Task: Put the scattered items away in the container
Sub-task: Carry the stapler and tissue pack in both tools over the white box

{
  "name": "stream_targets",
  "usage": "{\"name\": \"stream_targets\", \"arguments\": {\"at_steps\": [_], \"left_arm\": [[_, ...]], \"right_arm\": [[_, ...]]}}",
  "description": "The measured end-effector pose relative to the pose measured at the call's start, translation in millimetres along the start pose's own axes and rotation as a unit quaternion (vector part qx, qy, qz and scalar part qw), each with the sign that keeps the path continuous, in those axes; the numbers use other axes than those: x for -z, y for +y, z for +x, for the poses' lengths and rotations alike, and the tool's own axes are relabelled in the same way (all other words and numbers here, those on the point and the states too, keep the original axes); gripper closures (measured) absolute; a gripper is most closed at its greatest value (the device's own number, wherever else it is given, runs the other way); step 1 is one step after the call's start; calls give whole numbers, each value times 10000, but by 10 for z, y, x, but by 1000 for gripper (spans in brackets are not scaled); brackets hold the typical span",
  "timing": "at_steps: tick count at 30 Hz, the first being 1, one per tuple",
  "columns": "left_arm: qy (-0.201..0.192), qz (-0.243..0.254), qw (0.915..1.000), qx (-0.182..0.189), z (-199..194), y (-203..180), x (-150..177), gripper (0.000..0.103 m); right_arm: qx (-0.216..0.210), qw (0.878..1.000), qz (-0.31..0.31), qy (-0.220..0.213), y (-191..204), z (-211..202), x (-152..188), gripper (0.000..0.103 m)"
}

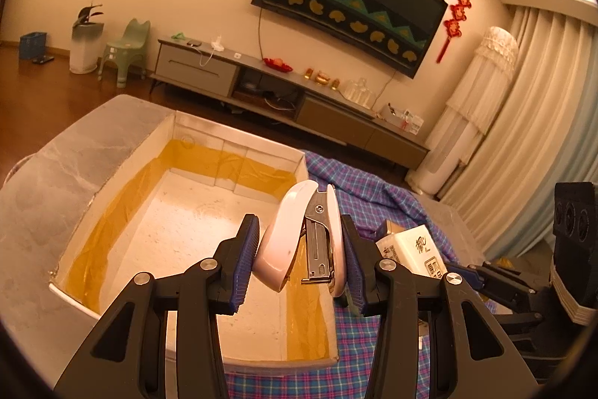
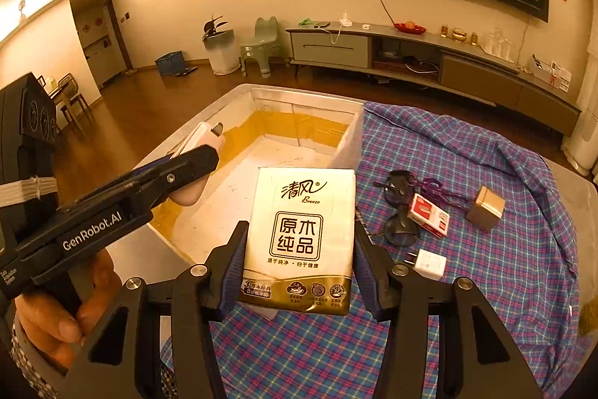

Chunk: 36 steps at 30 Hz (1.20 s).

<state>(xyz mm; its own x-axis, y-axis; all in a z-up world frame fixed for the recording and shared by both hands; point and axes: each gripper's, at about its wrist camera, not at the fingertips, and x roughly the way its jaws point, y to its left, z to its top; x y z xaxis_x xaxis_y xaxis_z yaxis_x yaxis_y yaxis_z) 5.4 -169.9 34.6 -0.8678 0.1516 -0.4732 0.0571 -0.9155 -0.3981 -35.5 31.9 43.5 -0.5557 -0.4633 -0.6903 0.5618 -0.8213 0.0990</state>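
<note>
At the centre of the left wrist view, the left gripper [image 1: 301, 255] clamps a pink stapler [image 1: 299, 234] above the box [image 1: 239, 152]. At lower centre of the right view, the right gripper [image 2: 297, 266] grips a tissue pack [image 2: 302, 234] beside the box.

A tissue pack [image 2: 299, 242] is clamped in the right tongs [image 2: 297, 268] near the white container [image 2: 351, 141], with the left tongs [image 2: 209, 152] held over it.

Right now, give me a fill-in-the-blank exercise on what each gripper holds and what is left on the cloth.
1. The left gripper is shut on a pink ____.
2. The right gripper clamps a pack of ____.
3. The open box is so far ____.
4. The sunglasses and white charger lie on the ____ cloth.

Missing words: stapler; tissues; empty; plaid
</note>
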Motion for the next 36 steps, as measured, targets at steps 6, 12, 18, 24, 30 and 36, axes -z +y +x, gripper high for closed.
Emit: {"name": "stream_targets", "arguments": {"at_steps": [6,12,18,24,30,36], "left_arm": [[8,-103,9999,-31,29,99,-68,58],[33,-117,9998,-127,135,141,-145,58],[69,-103,9997,-228,253,168,-209,58],[133,-156,9992,-340,390,233,-283,58],[193,-298,9982,-477,529,329,-348,58],[252,-456,9970,-566,644,457,-407,58]], "right_arm": [[-15,9999,-107,-30,70,35,-95,50],[-52,9998,-186,-3,112,85,-172,50],[-72,9997,-232,1,125,137,-267,50],[-132,9996,-264,42,152,224,-366,50],[-198,9994,-276,100,159,345,-455,50],[-258,9992,-236,199,141,489,-529,50]]}}
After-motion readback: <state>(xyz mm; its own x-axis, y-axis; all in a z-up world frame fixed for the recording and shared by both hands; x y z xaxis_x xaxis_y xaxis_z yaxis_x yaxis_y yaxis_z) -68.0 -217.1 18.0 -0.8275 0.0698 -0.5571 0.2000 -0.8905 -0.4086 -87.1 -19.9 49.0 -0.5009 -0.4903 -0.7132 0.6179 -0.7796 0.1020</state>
